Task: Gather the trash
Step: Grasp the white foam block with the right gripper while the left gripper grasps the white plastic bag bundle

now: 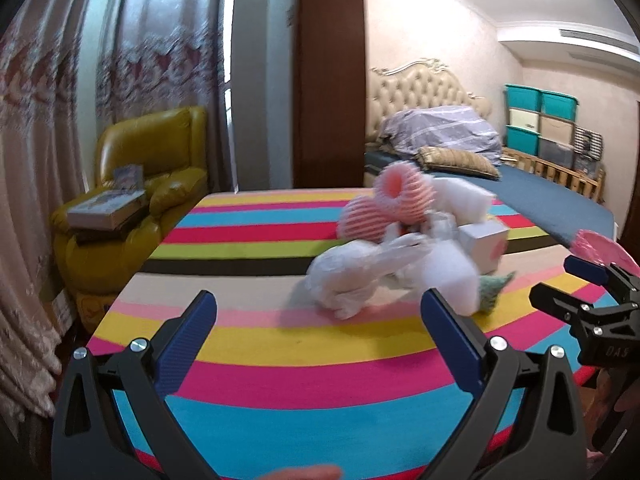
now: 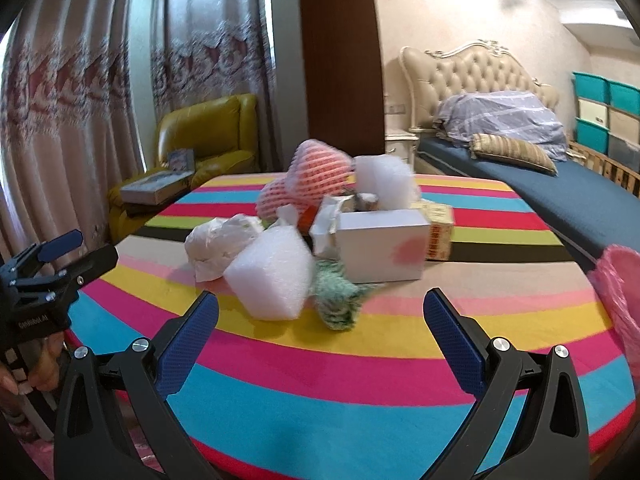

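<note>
Trash pile (image 2: 320,236) sits near the middle of the desk (image 2: 360,380), toward its far half; wide bare cloth lies between the pile and the near edge, and bare strips run along both sides. Left gripper (image 1: 318,316): fingers (image 1: 188,344) wide apart, empty, hovering over the near edge, the pile ahead and to the right. Right gripper (image 2: 320,316): fingers (image 2: 454,340) wide apart, empty, over the near edge, the pile straight ahead. Pile contents: white foam block (image 2: 272,276) nearest, just beside a green knit scrap (image 2: 334,300); white plastic bag (image 2: 220,244) to the left; white box (image 2: 382,246) to the right, touching a yellow carton (image 2: 438,228) behind it; two pink foam nets (image 2: 316,180) and a bubble-wrap lump (image 2: 384,184) at the back. The left view is blurred, and pile details there cannot be told. Pink bag (image 2: 620,300) at the desk's right edge, well apart from the pile. Surface: cloth in pink, yellow, blue, green, black and beige stripes. Room: yellow armchair (image 2: 208,136) holding boxes at the far left corner; patterned curtains (image 2: 80,100); brown pillar (image 2: 340,52) behind the desk; bed (image 2: 540,188) with tufted headboard along the right, just beside the desk; teal crates (image 2: 608,108) stacked beyond.
</note>
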Action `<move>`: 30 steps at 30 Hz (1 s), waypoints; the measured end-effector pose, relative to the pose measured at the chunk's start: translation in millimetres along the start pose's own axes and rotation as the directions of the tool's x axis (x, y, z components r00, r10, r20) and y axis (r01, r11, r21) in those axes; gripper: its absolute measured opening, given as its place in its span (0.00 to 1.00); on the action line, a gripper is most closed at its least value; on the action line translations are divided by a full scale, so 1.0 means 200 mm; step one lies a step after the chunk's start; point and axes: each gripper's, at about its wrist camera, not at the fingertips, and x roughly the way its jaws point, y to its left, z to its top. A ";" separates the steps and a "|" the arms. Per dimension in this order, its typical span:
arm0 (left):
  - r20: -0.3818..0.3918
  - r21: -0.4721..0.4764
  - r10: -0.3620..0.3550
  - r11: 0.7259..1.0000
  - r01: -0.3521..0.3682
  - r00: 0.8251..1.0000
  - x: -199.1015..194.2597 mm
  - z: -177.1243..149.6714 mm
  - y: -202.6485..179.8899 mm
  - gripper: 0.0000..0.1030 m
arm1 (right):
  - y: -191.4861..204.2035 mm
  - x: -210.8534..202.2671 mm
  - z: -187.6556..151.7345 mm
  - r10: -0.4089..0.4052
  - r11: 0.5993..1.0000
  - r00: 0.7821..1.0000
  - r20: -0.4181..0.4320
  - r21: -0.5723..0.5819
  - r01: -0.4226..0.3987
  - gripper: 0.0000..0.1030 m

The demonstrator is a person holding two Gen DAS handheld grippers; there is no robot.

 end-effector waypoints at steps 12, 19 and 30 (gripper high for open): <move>-0.088 -0.025 0.077 0.997 -0.079 0.993 0.15 -0.06 0.30 0.96 | 0.21 0.37 0.06 0.025 0.998 0.994 -0.107 -0.057 -0.031 0.92; -0.147 -0.045 0.054 0.997 -0.061 0.988 0.24 -0.07 0.35 0.96 | 0.27 0.55 0.08 -0.022 0.997 0.980 -0.200 -0.082 0.005 0.72; -0.166 0.039 -0.008 0.999 0.014 0.986 0.39 0.00 0.11 0.96 | 0.09 0.32 0.09 0.046 0.998 0.996 -0.081 -0.035 -0.049 0.59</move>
